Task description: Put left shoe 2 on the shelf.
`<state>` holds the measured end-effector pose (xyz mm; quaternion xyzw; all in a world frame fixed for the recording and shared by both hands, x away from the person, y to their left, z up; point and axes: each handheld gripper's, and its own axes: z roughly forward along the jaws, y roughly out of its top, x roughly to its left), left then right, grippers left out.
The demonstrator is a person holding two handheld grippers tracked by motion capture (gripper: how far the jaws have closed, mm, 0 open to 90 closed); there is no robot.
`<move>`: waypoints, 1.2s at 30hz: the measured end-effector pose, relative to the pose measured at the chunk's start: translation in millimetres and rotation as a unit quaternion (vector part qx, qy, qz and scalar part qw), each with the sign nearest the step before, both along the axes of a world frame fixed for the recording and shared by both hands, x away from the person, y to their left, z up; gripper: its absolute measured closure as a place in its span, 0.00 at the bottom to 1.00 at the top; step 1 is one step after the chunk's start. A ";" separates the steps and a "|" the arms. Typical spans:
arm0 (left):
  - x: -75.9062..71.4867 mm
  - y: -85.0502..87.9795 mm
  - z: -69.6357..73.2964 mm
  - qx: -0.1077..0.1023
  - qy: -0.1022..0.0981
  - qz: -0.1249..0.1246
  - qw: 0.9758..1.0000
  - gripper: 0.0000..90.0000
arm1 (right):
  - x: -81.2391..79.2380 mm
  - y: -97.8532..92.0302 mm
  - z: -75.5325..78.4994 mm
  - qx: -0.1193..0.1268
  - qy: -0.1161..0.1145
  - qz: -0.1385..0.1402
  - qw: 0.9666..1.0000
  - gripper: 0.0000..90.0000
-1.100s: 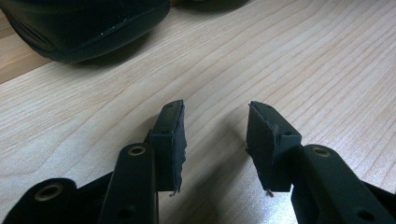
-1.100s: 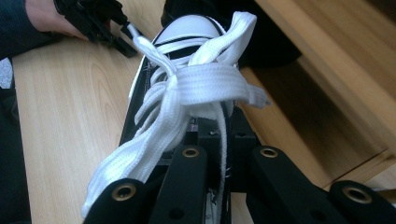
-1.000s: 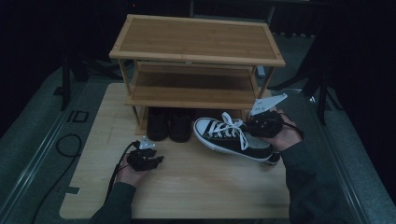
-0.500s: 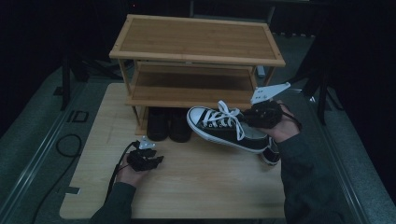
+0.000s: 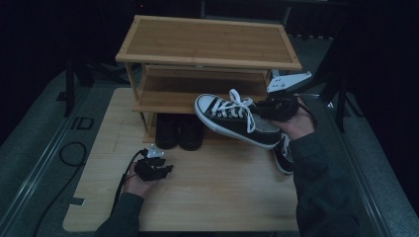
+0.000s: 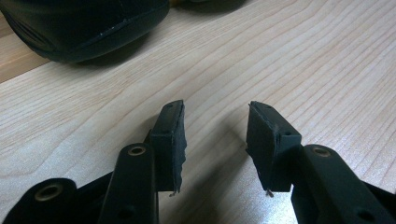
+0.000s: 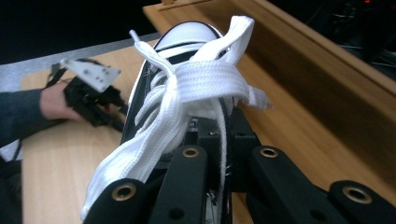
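Observation:
A black low sneaker with white laces and sole (image 5: 232, 118) hangs in the air in front of the wooden rack's (image 5: 207, 44) lower shelf, toe pointing left. My right gripper (image 5: 276, 106) is shut on its upper at the heel end. In the right gripper view the jaws (image 7: 219, 140) clamp the sneaker (image 7: 187, 37) just behind its knotted laces (image 7: 201, 88). My left gripper (image 5: 165, 168) rests low on the table, open, with bare wood between its pads (image 6: 215, 126).
The matching sneaker (image 5: 282, 153) lies on the table (image 5: 222, 197) below my right hand. Two black shoes (image 5: 178, 131) stand under the rack; one toe (image 6: 84, 23) shows ahead of the left gripper. The rack's shelf edge (image 7: 303, 60) runs close on the right.
My right gripper has lifted the sneaker up off the table and carried it left, toward the rack's lower shelf. The left gripper has stayed where it was.

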<state>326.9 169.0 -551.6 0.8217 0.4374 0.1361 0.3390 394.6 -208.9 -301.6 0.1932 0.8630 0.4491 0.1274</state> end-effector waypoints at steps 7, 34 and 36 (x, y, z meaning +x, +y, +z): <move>0.2 0.1 0.0 -0.001 0.000 -0.001 1.000 0.63 | 13.4 7.0 -2.0 0.002 -0.004 -0.057 0.998 0.98; 0.4 0.0 0.3 0.002 0.001 -0.003 1.000 0.63 | 41.6 52.5 -17.7 0.011 -0.020 -0.172 0.985 0.97; 0.3 -0.5 0.3 0.004 -0.001 -0.004 1.000 0.63 | 43.3 53.3 -18.4 0.020 -0.018 -0.178 0.984 0.97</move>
